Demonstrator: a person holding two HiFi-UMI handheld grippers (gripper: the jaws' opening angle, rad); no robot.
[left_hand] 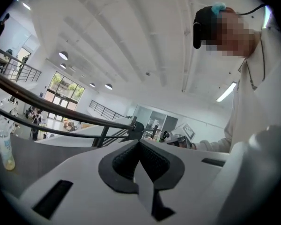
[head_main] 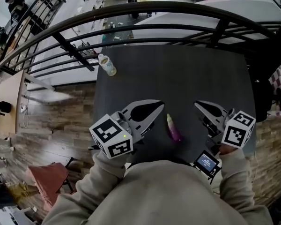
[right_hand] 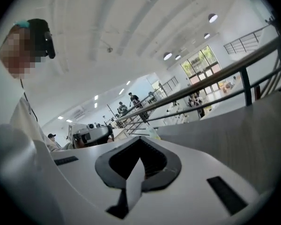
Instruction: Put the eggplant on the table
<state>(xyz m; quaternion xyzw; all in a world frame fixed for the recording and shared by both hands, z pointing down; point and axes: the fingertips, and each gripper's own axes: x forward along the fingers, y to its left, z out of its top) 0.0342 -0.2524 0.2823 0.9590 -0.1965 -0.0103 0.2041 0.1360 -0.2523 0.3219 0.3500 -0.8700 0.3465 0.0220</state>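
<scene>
A small purple eggplant lies on the dark table near its front edge, between my two grippers. My left gripper hovers just left of it, jaws shut with nothing between them, as the left gripper view confirms. My right gripper is to the eggplant's right, also shut and empty; in the right gripper view its tips meet. Neither gripper touches the eggplant. Both gripper views look level across the room and do not show the eggplant.
A plastic bottle with yellowish liquid lies at the table's far left corner; it also shows in the left gripper view. A black metal railing runs behind the table. A small screen device hangs at my right side.
</scene>
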